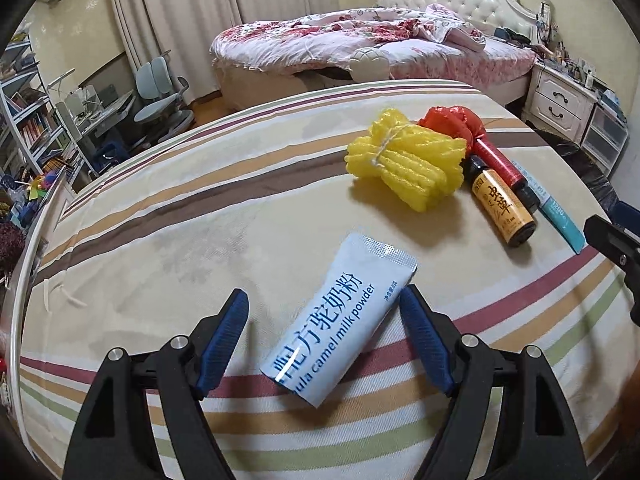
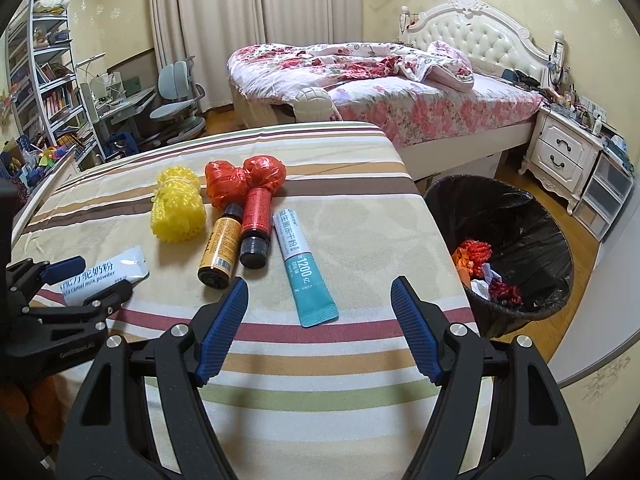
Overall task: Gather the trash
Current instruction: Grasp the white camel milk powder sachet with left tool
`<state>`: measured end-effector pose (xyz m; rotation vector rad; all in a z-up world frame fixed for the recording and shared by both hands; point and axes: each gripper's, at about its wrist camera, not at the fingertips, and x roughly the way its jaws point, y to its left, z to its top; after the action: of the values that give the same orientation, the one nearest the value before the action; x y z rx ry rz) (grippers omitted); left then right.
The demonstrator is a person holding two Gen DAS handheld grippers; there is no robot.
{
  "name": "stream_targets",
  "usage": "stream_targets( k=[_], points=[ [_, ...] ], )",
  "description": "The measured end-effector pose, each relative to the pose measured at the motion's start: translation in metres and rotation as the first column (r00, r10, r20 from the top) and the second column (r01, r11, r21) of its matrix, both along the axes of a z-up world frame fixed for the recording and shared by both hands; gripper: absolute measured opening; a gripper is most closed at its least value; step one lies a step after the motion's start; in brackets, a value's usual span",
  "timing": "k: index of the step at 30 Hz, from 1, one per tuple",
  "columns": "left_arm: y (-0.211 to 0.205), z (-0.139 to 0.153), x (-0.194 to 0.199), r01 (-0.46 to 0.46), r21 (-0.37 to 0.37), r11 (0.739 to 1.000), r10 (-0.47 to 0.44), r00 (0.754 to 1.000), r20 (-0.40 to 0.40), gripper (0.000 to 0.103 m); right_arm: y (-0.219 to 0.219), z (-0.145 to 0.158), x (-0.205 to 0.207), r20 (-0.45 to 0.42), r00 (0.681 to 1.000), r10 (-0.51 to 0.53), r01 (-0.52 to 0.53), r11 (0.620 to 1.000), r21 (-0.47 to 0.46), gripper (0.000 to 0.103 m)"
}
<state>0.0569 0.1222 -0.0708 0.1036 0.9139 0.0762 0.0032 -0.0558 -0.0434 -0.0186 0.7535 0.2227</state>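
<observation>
White sachet (image 1: 340, 316) reading "camel milk powder", teal sachet (image 2: 308, 276) marked "1200"

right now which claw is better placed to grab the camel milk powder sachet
Left. The left claw is open with the camel milk powder sachet lying between its fingers. The right claw is open nearer the teal sachet, beside the bin.

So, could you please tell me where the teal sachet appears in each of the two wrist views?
Left wrist view: the teal sachet lies at the far right edge, partly hidden behind the orange-labelled bottle.
Right wrist view: it lies near the centre, just ahead of the right tool.
Shared landmark: the yellow foam net bundle.
</observation>
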Motion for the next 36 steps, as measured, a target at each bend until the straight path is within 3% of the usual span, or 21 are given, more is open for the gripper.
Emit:
stream_targets(
  k=[5, 7, 12, 16, 28, 36],
  points=[
    [0.015, -0.001, 0.008, -0.041, -0.078, 0.996, 0.04, 0.999, -0.017, 0.075, 0.007, 0.0, 0.004, 0.001, 1.0, 0.012, -0.012, 1.0, -0.007, 0.072],
    [0.02, -0.002, 0.004, -0.045, -0.121, 0.992, 0.043, 0.999, -0.019, 0.066, 0.009, 0.0, 0.005, 0.002, 1.0, 0.017, -0.017, 1.0, -0.012, 0.072],
    [0.023, 0.0, -0.008, -0.048, -0.116, 0.992, 0.049, 0.999, 0.005, 0.042, 0.017, 0.004, 0.008, 0.005, 0.999, 0.032, -0.032, 0.999, -0.015, 0.072],
    [0.028, 0.001, -0.012, -0.052, -0.141, 0.989, 0.055, 0.998, 0.018, 0.034, 0.03, 0.008, 0.009, 0.016, 0.998, 0.062, -0.061, 0.998, -0.024, 0.072],
    [0.081, 0.015, -0.003, -0.208, -0.108, 0.972, 0.217, 0.973, 0.076, 0.033, 0.09, 0.025, 0.017, 0.044, 0.977, 0.209, -0.208, 0.977, -0.041, 0.072],
    [0.108, 0.022, -0.006, -0.288, -0.077, 0.955, 0.296, 0.947, 0.126, 0.033, 0.127, 0.013, 0.039, -0.005, 0.967, 0.256, -0.255, 0.963, -0.085, 0.068]
  ],
)
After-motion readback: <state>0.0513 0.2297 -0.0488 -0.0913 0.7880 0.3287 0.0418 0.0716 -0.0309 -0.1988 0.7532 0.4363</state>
